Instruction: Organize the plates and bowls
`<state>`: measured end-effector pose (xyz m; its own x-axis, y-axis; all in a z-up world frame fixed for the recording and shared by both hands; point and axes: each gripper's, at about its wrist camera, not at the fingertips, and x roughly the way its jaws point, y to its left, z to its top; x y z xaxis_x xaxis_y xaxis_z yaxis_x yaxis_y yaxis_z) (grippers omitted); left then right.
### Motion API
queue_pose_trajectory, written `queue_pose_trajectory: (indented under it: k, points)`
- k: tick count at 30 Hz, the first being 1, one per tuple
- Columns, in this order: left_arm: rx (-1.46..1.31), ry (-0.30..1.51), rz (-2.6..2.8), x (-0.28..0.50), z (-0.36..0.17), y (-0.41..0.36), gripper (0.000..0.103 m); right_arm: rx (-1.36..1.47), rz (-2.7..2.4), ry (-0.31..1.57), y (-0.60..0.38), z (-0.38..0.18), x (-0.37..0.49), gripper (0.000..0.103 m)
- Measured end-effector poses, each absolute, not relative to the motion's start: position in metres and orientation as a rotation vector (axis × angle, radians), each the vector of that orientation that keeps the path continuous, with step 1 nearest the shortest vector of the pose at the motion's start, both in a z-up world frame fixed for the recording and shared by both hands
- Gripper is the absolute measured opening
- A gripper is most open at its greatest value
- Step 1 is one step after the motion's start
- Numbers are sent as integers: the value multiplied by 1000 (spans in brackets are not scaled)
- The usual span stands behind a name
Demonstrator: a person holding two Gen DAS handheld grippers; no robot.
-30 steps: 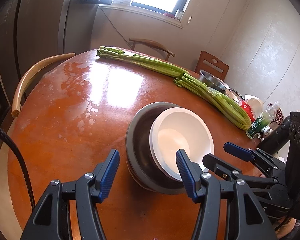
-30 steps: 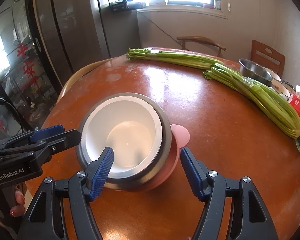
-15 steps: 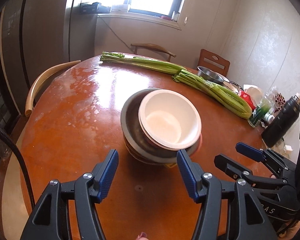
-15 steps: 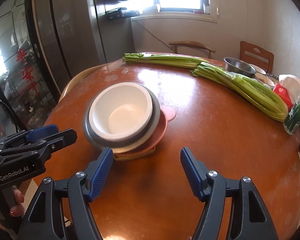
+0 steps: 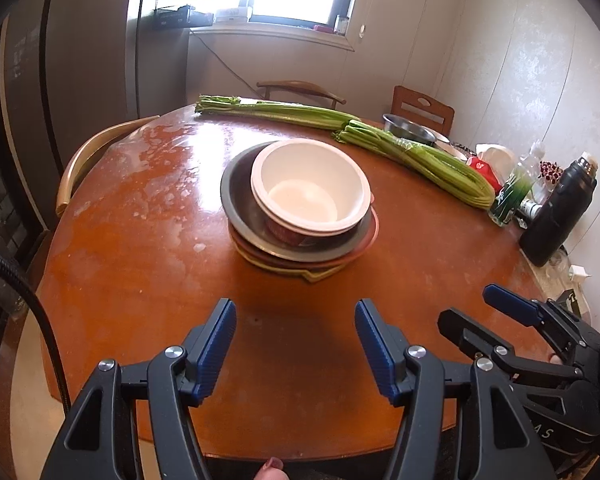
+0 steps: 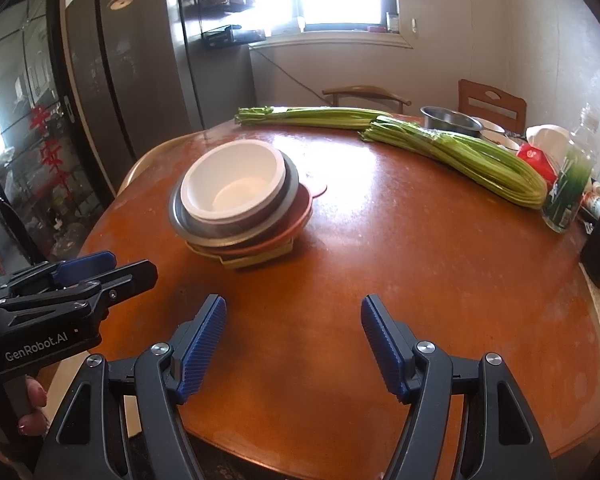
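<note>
The left gripper (image 5: pixel 295 346) hangs over the near edge of the round wooden tabletop (image 5: pixel 140 272), its blue-padded jaws spread with only bare wood between them. The right gripper (image 6: pixel 293 346) is held just beside it, over the same near edge, jaws likewise spread wide and gripping nothing; each gripper also shows at the side of the other's view, the right one (image 5: pixel 496 312) low on the right and the left one (image 6: pixel 100 266) low on the left, with fingertips (image 6: pixel 32 408) of the hand that carries it wrapped round its handle. Beyond both sets of jaws, near the middle of the tabletop and well apart from them, stands the stack of dishes: a white bowl (image 5: pixel 310 184) nested off-centre in a grey metal bowl (image 5: pixel 240 196), that on a pink plate (image 6: pixel 300 216), and a yellow-green plate (image 5: pixel 320 274) at the bottom. Toward the far edge lie two bundles of celery (image 5: pixel 416 158), end to end, running toward the right side. Behind them at the far right edge sits a steel bowl (image 6: pixel 450 118). Along the right edge stand a clear bottle with a green label (image 6: pixel 568 188) and a black flask (image 5: pixel 560 208). Wooden chairs (image 6: pixel 492 102) ring the far side.
</note>
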<state>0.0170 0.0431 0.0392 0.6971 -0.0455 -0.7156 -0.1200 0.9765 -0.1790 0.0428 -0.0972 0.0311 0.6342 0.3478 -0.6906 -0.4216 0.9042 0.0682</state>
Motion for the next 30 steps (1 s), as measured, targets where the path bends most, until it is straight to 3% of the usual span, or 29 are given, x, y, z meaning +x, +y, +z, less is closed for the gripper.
queue_pose_trajectory:
  k: [30]
  points:
    - [-168,802,25,-6,29,14,62,-92,415,737,-117,27,17,72]
